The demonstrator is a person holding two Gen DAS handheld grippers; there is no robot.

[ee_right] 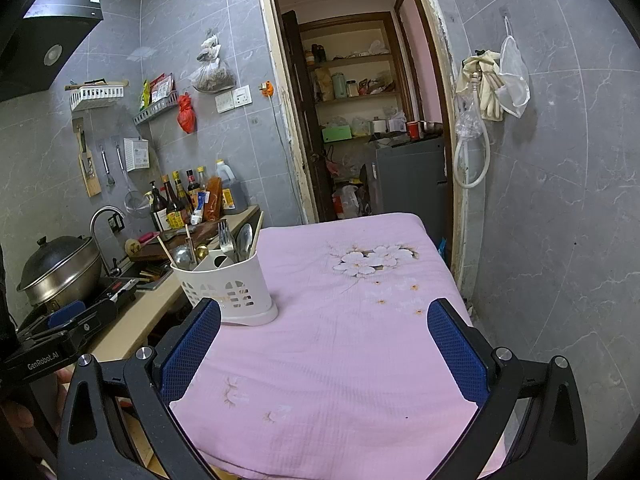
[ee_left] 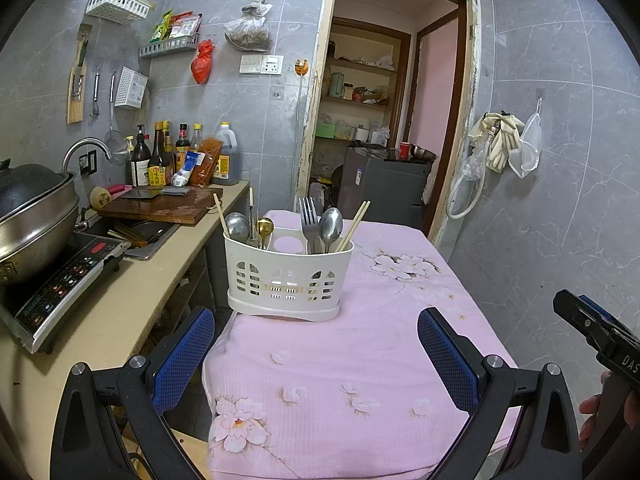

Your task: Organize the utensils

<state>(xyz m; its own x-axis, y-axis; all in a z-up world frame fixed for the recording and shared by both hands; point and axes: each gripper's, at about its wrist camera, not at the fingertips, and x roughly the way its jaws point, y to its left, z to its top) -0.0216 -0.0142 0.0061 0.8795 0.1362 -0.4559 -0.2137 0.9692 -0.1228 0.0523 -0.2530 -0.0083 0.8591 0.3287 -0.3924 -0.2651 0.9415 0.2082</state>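
A white slotted utensil caddy [ee_left: 286, 276] stands on the pink floral cloth of the table [ee_left: 360, 360], at its left edge. It holds a fork [ee_left: 309, 216], steel spoons [ee_left: 330, 224], a gold spoon [ee_left: 264, 227] and wooden chopsticks [ee_left: 354, 224]. It also shows in the right wrist view [ee_right: 228, 284]. My left gripper [ee_left: 316, 356] is open and empty, just in front of the caddy. My right gripper [ee_right: 324, 352] is open and empty over the cloth, to the right of the caddy.
A counter [ee_left: 120, 320] on the left carries an induction cooker [ee_left: 60, 292] with a wok [ee_left: 32, 220], a sink, a cutting board [ee_left: 160, 204] and bottles. An open doorway [ee_left: 384, 120] lies behind the table. A grey tiled wall [ee_right: 560, 240] stands on the right.
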